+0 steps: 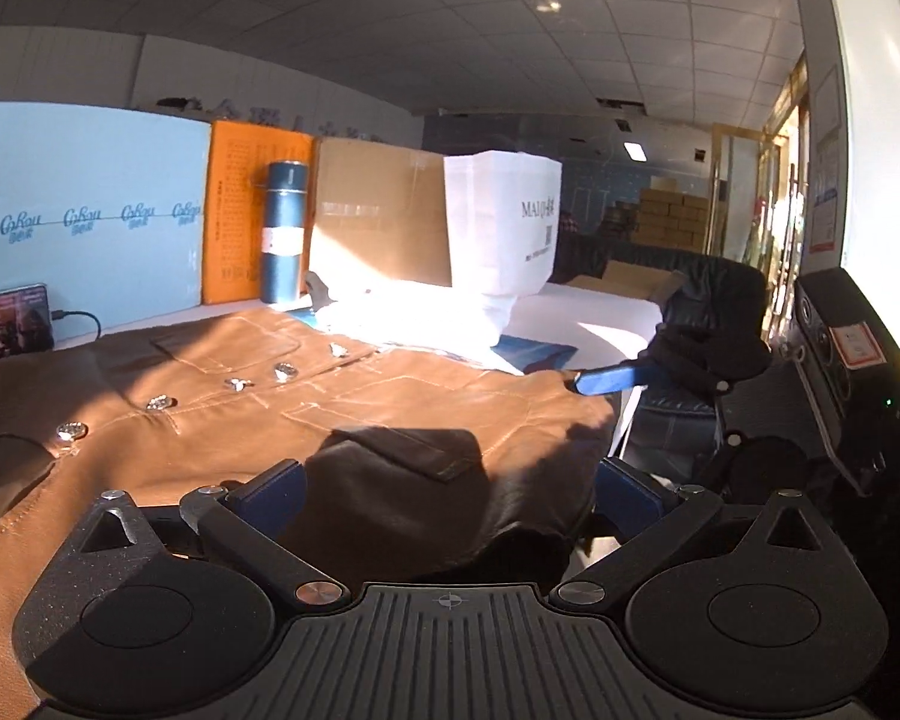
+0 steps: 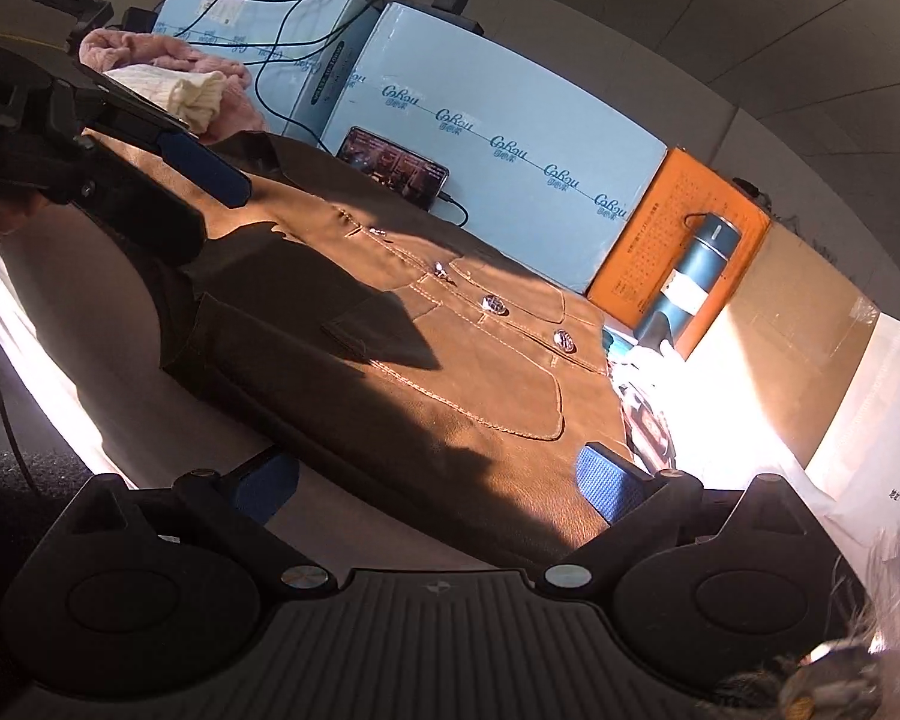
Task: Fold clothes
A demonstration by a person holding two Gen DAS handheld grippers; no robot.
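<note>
A brown leather jacket (image 1: 222, 414) with silver buttons lies spread flat on the table; it also shows in the right wrist view (image 2: 462, 396). My left gripper (image 1: 450, 492) is open, its blue pads on either side of a shadowed fold of the jacket with a pocket flap. My right gripper (image 2: 444, 480) is open, its blue pads straddling the jacket's near hem edge. The right gripper's blue fingertip (image 1: 606, 378) shows at the jacket's far right edge in the left wrist view. The left gripper (image 2: 210, 174) shows at the upper left in the right wrist view.
Behind the jacket stand a light blue box (image 1: 84, 210), an orange box (image 1: 240, 204), a blue flask (image 1: 283, 231), a cardboard box (image 1: 378, 216) and a white bag (image 1: 498, 222). A phone on a cable (image 2: 396, 165) leans on the blue box. Pink and cream clothes (image 2: 180, 84) lie at the left.
</note>
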